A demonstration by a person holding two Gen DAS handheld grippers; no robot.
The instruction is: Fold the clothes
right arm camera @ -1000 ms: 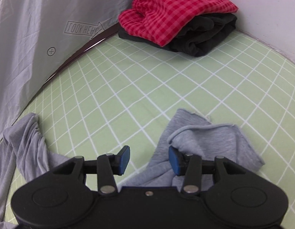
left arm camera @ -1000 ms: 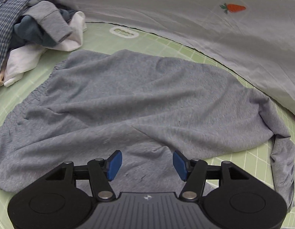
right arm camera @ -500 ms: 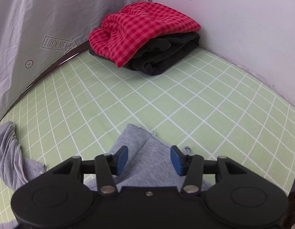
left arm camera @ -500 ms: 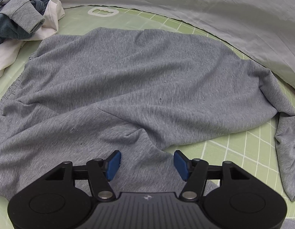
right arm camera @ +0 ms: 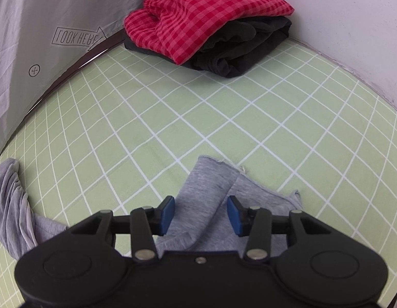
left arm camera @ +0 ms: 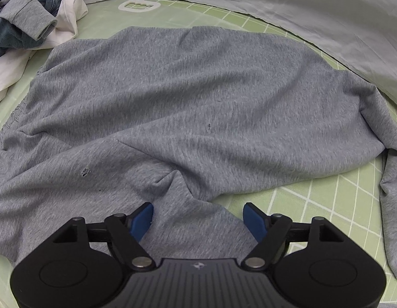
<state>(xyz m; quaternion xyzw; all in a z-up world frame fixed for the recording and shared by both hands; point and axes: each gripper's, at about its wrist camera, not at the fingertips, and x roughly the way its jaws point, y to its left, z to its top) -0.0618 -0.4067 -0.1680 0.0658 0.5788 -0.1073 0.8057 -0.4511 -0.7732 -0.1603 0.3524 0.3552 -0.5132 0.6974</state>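
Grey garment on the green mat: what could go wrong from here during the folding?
The left gripper is opening over a wrinkled fold of the grey garment; it may pinch two layers. The right gripper straddles a twisted end, so the fold may come out crooked.

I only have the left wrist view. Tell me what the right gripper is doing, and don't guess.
Observer: The right gripper hangs over a loose end of the grey garment. That strip lies between its jaws, which stand apart with the pads not pressing on it.
Operator: Now report what else lies on that side of the mat.
Observer: A red checked garment lies folded on top of a dark garment at the far edge of the green mat, close to the white wall.
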